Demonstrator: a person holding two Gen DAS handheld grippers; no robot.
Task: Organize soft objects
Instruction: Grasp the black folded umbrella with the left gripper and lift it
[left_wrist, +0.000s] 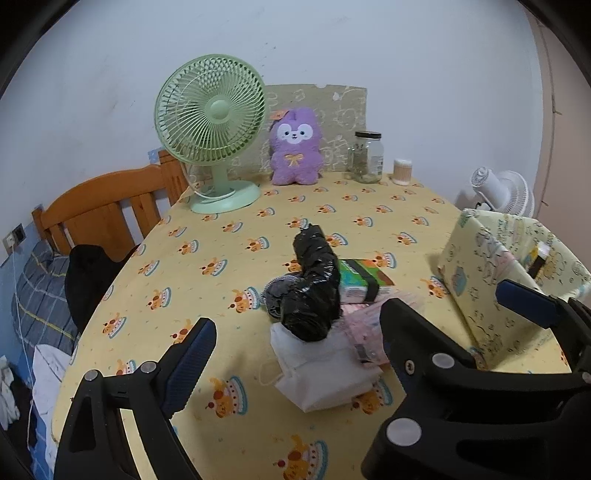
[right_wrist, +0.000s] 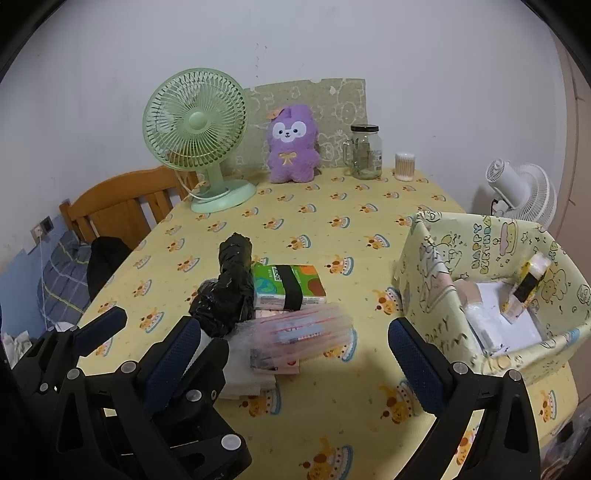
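A small pile lies mid-table: a crumpled black plastic bag (left_wrist: 314, 288) (right_wrist: 229, 295), a green tissue pack (left_wrist: 364, 282) (right_wrist: 288, 286) with a black band, a pink bubble-wrapped packet (right_wrist: 299, 336) (left_wrist: 364, 325) and a white folded mask pack (left_wrist: 325, 369) at the bottom. My left gripper (left_wrist: 297, 317) is open and hovers just short of the pile. My right gripper (right_wrist: 293, 326) is open too, close beside the left, its fingers framing the pink packet without touching it. A purple plush toy (left_wrist: 295, 147) (right_wrist: 291, 144) sits at the far edge. The patterned yellow box (right_wrist: 436, 280) (left_wrist: 476, 288) stands at the right and holds white items.
At the back stand a green desk fan (left_wrist: 210, 129), a glass jar (left_wrist: 367, 157) and a cotton-swab tub (left_wrist: 402, 171). A white fan (right_wrist: 524, 192) is beyond the right edge. A wooden headboard (left_wrist: 107, 206) and black cloth (left_wrist: 92, 280) lie left of the table.
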